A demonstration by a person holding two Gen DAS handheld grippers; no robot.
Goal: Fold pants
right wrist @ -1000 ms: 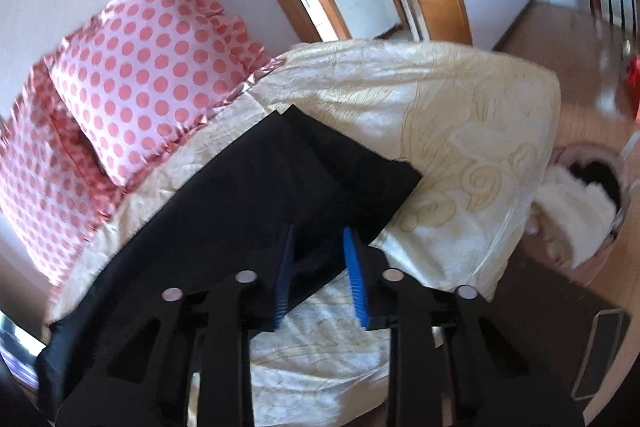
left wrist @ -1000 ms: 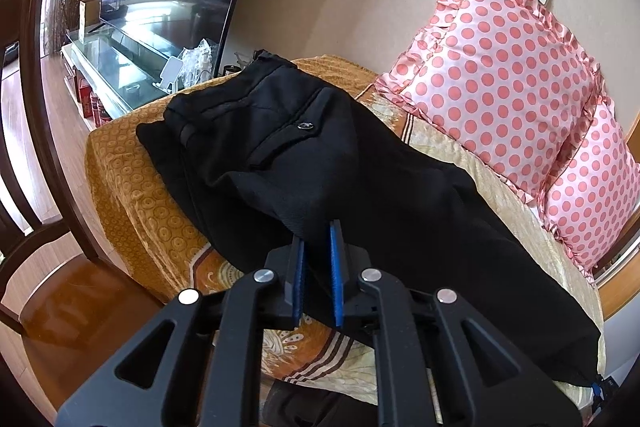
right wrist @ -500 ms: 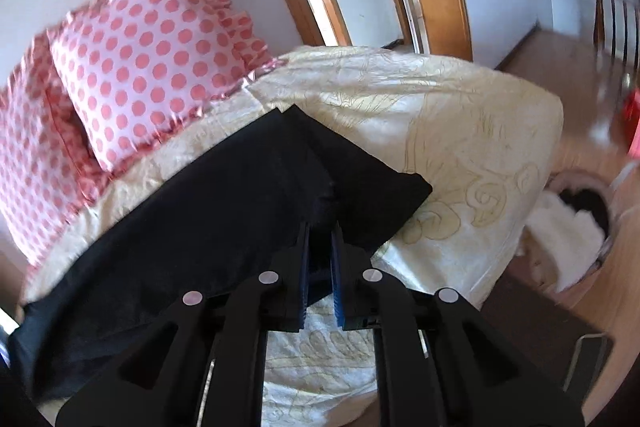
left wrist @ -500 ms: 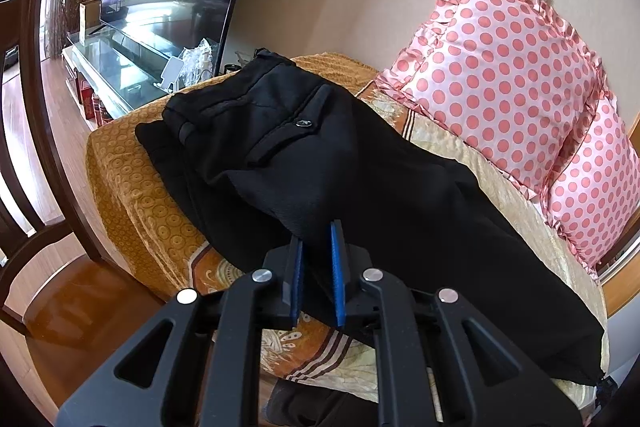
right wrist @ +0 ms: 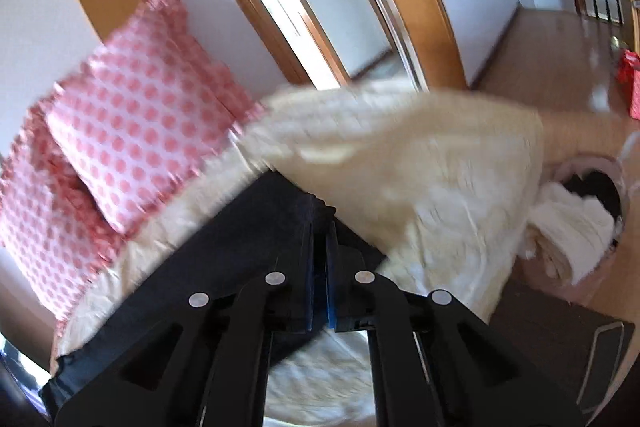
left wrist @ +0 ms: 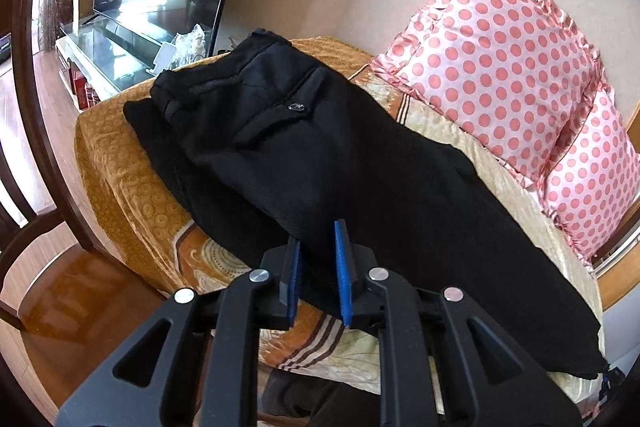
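The black pants [left wrist: 320, 163] lie stretched along a sofa covered with a patterned throw [left wrist: 116, 163], their long axis running from the waistband and buttoned back pocket at about 11 o'clock in the left wrist view down to the leg ends at about 4 o'clock. The left tool [left wrist: 318, 267] sits at the near edge of the cloth around mid-thigh, its blue pads a little apart with the fabric edge between them; whether they actually pinch it cannot be told. The right tool [right wrist: 320, 267] is at the hem end, its pads pressed together on the dark cloth, which rises to the fingers at 12 o'clock in a blurred right wrist view. So the right hand holds the cuff end and the waist lies well away toward the left hand; the coming fold probably turns on carrying the hems along that long axis toward the waistband. Two pink polka-dot pillows [left wrist: 504, 67] lean against the wall just beside the far edge of the pants and could be brushed. A wooden chair [left wrist: 36, 131] stands at 9 o'clock off the sofa, and a basket of white cloth [right wrist: 576, 227] sits on the floor at 3 o'clock, both out of the way.
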